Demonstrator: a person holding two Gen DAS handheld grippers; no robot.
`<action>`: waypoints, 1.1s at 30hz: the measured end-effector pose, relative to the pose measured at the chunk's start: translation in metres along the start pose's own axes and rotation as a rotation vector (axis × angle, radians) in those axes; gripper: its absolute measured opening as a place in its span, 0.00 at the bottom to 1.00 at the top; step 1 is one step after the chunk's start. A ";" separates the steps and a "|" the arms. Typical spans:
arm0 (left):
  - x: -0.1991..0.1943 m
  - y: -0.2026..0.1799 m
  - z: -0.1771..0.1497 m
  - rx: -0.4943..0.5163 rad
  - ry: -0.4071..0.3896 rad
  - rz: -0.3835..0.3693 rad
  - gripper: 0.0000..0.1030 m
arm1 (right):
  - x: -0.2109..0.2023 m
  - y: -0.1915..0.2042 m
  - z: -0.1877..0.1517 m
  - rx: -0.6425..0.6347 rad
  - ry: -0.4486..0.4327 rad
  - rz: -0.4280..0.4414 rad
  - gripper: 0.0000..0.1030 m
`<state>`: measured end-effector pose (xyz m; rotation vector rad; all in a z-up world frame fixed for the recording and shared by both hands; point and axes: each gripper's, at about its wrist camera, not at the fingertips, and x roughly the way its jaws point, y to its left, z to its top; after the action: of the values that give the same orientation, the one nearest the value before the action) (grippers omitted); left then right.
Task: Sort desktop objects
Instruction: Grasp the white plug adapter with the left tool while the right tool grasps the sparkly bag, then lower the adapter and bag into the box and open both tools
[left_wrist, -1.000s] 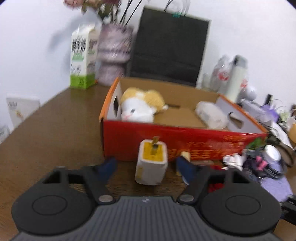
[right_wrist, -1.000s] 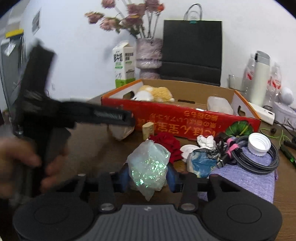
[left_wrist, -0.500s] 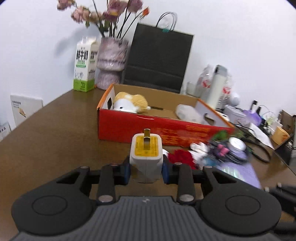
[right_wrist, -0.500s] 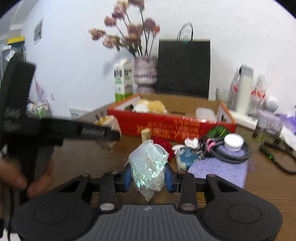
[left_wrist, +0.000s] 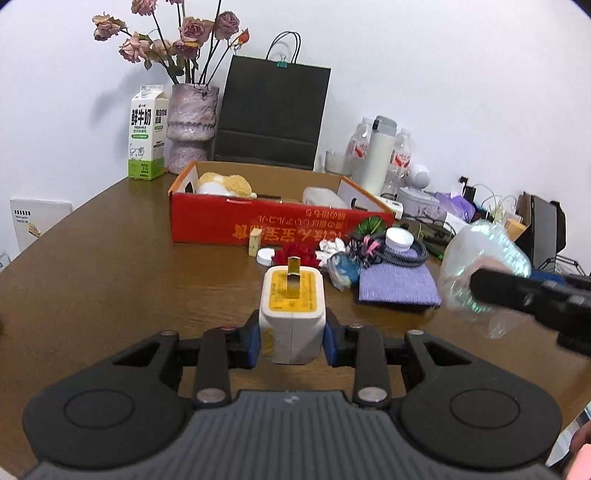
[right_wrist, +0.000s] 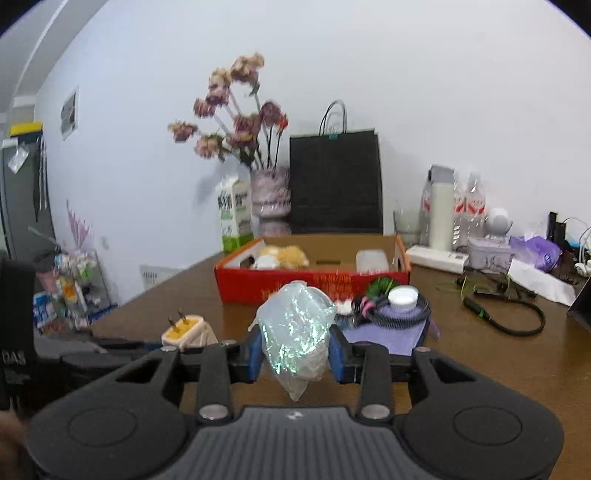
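Both grippers loaded above the brown wooden counter (left_wrist: 110, 266).

Left wrist view: the left gripper (left_wrist: 292, 338) pinches the white charger plug with a yellow face (left_wrist: 291, 314) between its blue fingers (left_wrist: 254, 339).
Right wrist view: the right gripper (right_wrist: 294, 352) clamps the crumpled iridescent plastic bag (right_wrist: 295, 328) between its fingers (right_wrist: 255, 354), prongs of the plug at left.

Matte black left gripper (left_wrist: 291, 338), right gripper (right_wrist: 295, 356): twin round discs, ribbed grey centre plate, silver screws, blue pads (left_wrist: 253, 341) lining jaws.

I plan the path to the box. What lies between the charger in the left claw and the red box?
In the left wrist view: a red bow, a white cap and a small block against the red box.
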<state>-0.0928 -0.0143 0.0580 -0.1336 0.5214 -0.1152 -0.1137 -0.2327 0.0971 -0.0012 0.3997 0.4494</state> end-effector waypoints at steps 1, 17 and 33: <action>0.001 0.000 -0.001 0.003 0.002 0.004 0.31 | 0.005 0.001 -0.003 -0.013 0.017 -0.017 0.34; 0.021 0.018 -0.018 -0.006 0.068 0.082 0.31 | 0.042 0.069 -0.063 -0.393 0.050 -0.167 0.34; 0.069 0.016 0.104 -0.007 -0.117 0.034 0.31 | 0.103 -0.025 0.072 0.007 0.006 0.004 0.34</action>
<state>0.0204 0.0022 0.1114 -0.1377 0.4069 -0.0721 0.0090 -0.2048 0.1224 0.0052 0.4077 0.4517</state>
